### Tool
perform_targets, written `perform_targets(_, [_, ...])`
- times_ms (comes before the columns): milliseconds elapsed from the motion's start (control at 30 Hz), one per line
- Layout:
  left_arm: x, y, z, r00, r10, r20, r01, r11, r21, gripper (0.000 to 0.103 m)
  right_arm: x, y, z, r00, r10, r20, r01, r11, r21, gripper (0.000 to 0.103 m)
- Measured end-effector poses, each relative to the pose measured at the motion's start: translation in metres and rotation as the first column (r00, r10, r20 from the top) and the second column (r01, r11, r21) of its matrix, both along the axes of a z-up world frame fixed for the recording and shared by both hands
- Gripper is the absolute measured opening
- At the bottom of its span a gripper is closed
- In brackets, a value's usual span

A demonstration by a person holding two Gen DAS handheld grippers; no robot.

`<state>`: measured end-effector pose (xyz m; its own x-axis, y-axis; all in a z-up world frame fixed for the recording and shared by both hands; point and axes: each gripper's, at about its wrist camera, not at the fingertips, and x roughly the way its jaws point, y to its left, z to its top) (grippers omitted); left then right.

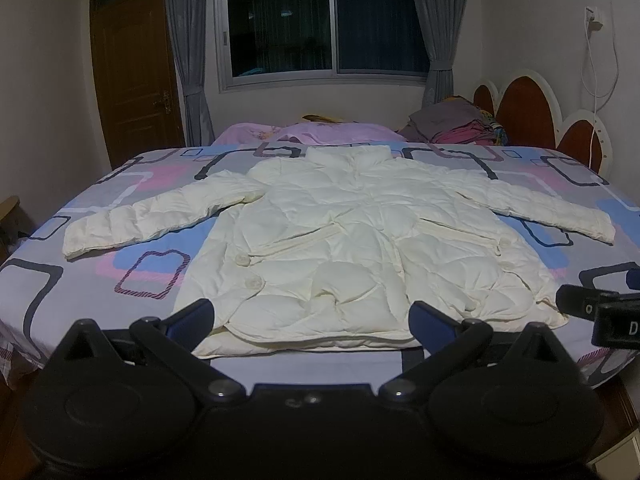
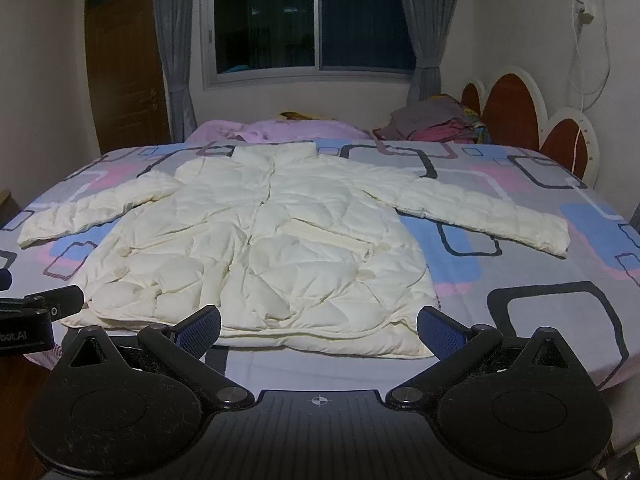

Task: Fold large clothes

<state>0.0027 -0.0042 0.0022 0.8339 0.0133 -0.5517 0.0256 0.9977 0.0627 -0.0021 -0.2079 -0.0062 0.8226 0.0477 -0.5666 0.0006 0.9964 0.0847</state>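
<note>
The white puffy coat [image 1: 340, 240] lies flat on the bed [image 1: 80, 280], sleeves out. To fold well, grab a sleeve near its end and lay it across the coat. The left gripper [image 1: 312, 320] and right gripper [image 2: 320, 324] wait wide apart, holding nothing, just before the coat's bottom edge.

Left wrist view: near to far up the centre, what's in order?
Left gripper → jacket hem → jacket collar → pink bedding → window.
</note>
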Motion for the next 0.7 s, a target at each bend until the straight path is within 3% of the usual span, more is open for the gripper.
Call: perform_targets(700, [-0.0012,0.0067,0.0007,1.000,0.007,0.005,-0.007,1.000,-0.012,0.103,0.0006,0.0027,0.0014,1.000,0.001,-0.002,-0.001,1.000,-0.005,0.103])
